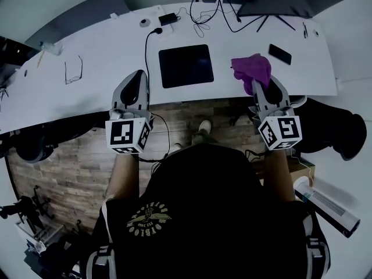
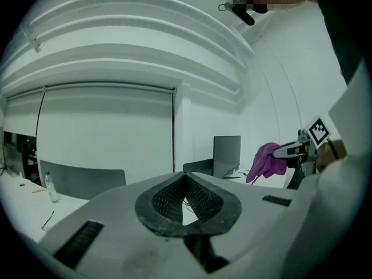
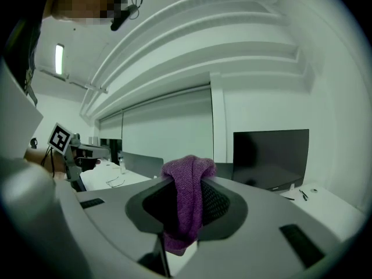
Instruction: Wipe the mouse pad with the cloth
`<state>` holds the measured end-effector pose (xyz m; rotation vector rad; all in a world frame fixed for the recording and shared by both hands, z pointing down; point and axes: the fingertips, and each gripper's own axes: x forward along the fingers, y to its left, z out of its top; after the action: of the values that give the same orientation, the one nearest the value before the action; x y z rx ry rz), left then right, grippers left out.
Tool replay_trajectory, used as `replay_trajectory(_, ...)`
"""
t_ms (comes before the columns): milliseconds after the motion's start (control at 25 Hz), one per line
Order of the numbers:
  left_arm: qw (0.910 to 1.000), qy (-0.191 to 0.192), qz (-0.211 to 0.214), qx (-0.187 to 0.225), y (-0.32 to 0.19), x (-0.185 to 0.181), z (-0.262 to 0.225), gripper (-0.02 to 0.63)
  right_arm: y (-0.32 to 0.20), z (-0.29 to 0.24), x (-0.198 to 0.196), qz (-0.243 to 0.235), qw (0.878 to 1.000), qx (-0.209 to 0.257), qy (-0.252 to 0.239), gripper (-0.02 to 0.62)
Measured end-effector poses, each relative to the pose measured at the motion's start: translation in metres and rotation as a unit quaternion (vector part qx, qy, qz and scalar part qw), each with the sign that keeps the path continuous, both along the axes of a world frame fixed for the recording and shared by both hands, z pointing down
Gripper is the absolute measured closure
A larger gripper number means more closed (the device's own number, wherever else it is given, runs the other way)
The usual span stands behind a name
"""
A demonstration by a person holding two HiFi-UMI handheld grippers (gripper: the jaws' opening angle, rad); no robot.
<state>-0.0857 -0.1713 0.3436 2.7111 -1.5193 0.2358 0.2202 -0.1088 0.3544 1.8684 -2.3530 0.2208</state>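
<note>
The black mouse pad (image 1: pixel 186 65) lies flat on the white desk (image 1: pixel 87 92), a little back from its front edge. My right gripper (image 1: pixel 261 86) is shut on the purple cloth (image 1: pixel 251 68), which hangs bunched over the desk just right of the pad, apart from it. In the right gripper view the cloth (image 3: pixel 187 196) is pinched between the jaws and droops below them. My left gripper (image 1: pixel 137 76) hovers over the desk's front edge, left of the pad. Its jaws (image 2: pixel 186 179) are shut with nothing between them. From there I also see the cloth (image 2: pixel 266 161).
A black phone (image 1: pixel 279 54) lies just right of the cloth. Glasses (image 1: pixel 72 71) sit far left. Tangled cables (image 1: pixel 203 13) and a monitor base (image 1: pixel 279 7) fill the desk's back. A dark monitor (image 3: pixel 270 158) stands ahead of the right gripper. A person's legs are under the desk.
</note>
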Motion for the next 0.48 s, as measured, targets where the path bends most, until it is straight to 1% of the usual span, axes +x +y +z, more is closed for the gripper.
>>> replay_trajectory(240, 0.9989, -0.011, -0.042, 0.020, -0.016, 0.009, -0.017, 0.604, -0.034, -0.006, 0.012, -0.036, 0.999, 0.010, -0.012, 0.507)
replay_trajectory(480, 0.9951, -0.015, -0.095, 0.025, -0.016, -0.004, -0.021, 0.604, -0.070, -0.005, -0.003, -0.096, 0.995, 0.013, -0.017, 0.507)
